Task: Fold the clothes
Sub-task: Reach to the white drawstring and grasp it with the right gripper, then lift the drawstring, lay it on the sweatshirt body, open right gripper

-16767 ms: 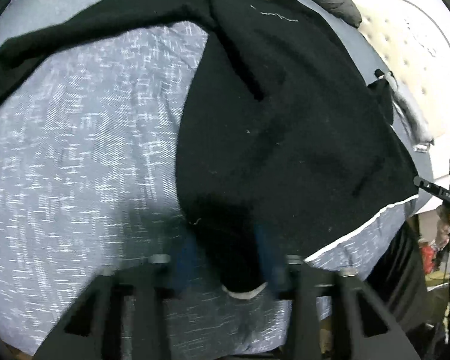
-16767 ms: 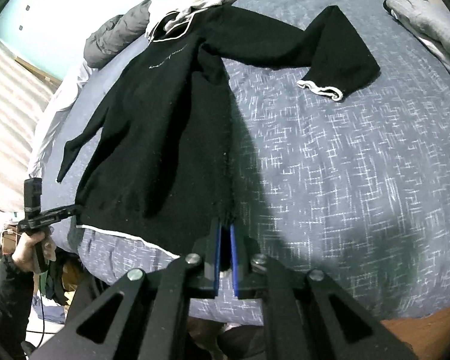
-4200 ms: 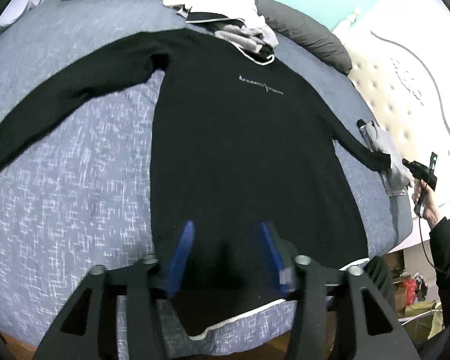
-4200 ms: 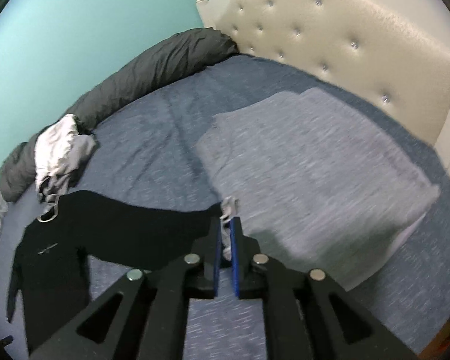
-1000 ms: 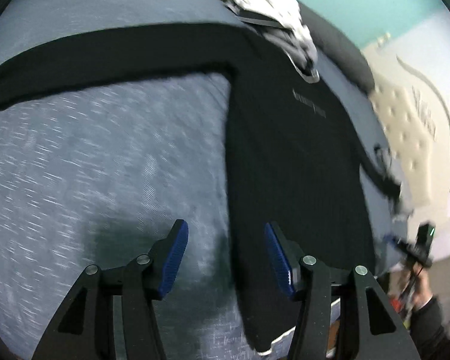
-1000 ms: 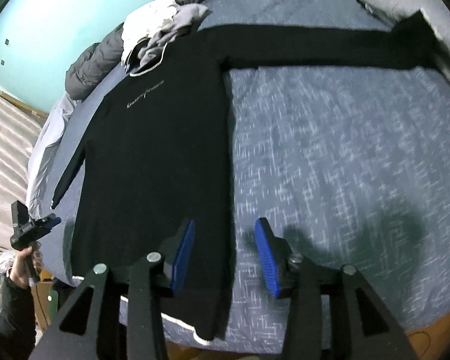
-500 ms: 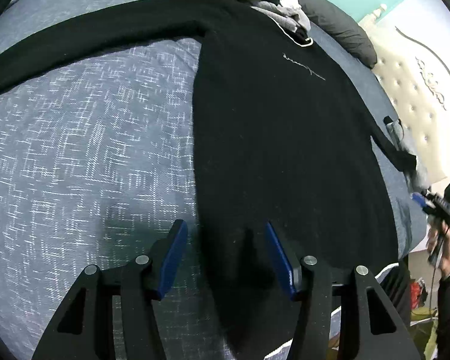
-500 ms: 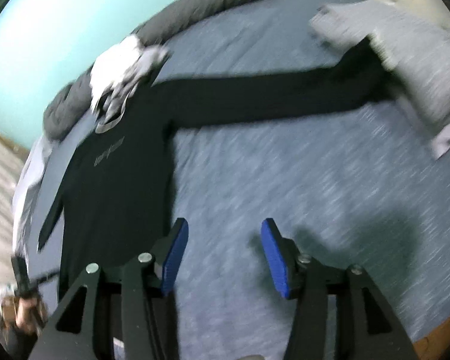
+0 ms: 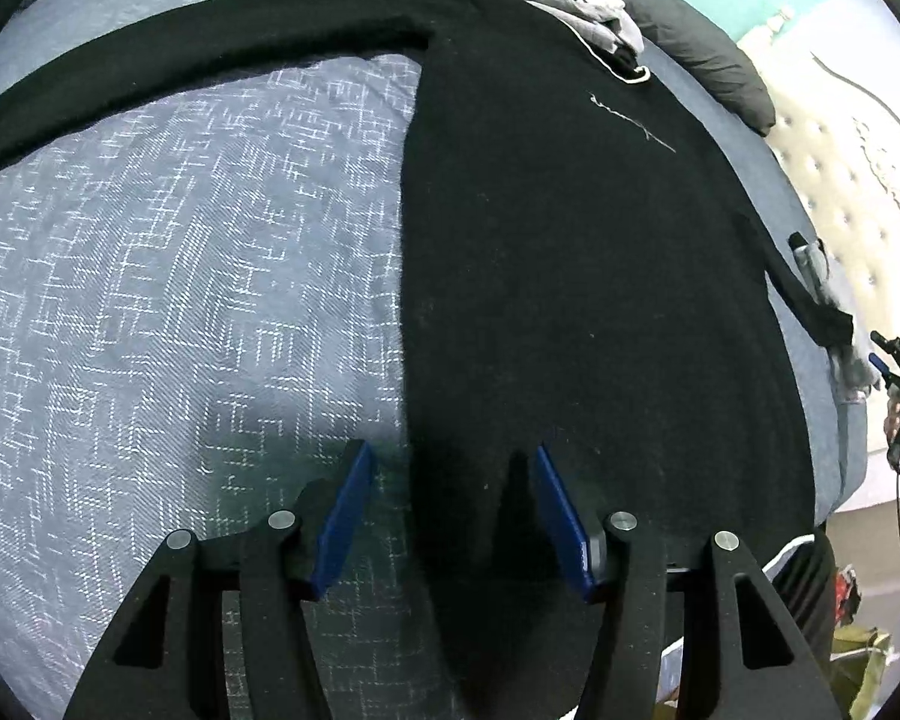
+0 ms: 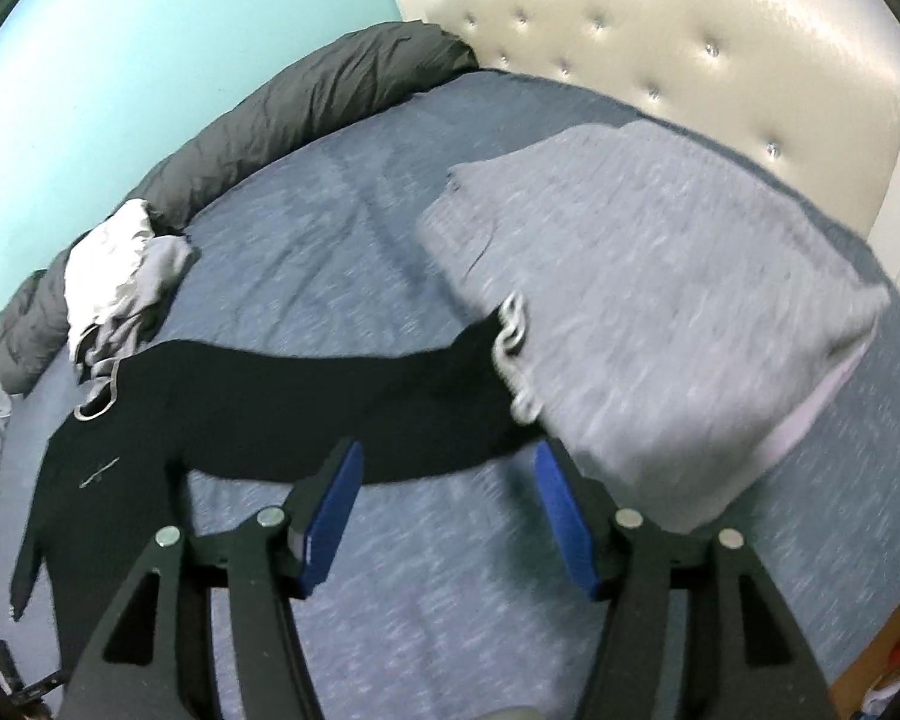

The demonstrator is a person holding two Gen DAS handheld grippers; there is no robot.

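- A black sweater [image 9: 570, 276] lies spread flat, front up, on a bed with a blue-grey patterned cover [image 9: 180, 300].
- In the left wrist view one sleeve [image 9: 210, 54] runs out straight to the left across the far part of the cover; the body fills the middle and right, its white-edged hem at the near right edge of the bed.
- The left tongs [image 9: 447, 462] are wide open and hold nothing. They hang over the near left side edge of the sweater: the left finger above bare cover, the right finger above black cloth. Whether they touch the cloth cannot be told.
- In the right wrist view the other sleeve [image 10: 342, 408] stretches out to the right, and its pale cuff [image 10: 513, 354] rests against the near left edge of a folded grey garment [image 10: 660, 300].
- The right tongs [image 10: 447, 462] are also wide open and empty, with the lower edge of that sleeve between the finger tips in view.
- A heap of white and grey clothes [image 10: 120, 276] lies just beyond the collar, and a dark grey rolled quilt [image 10: 306, 102] runs along the far edge.
- A cream padded headboard [image 10: 690, 42] stands at the far right.
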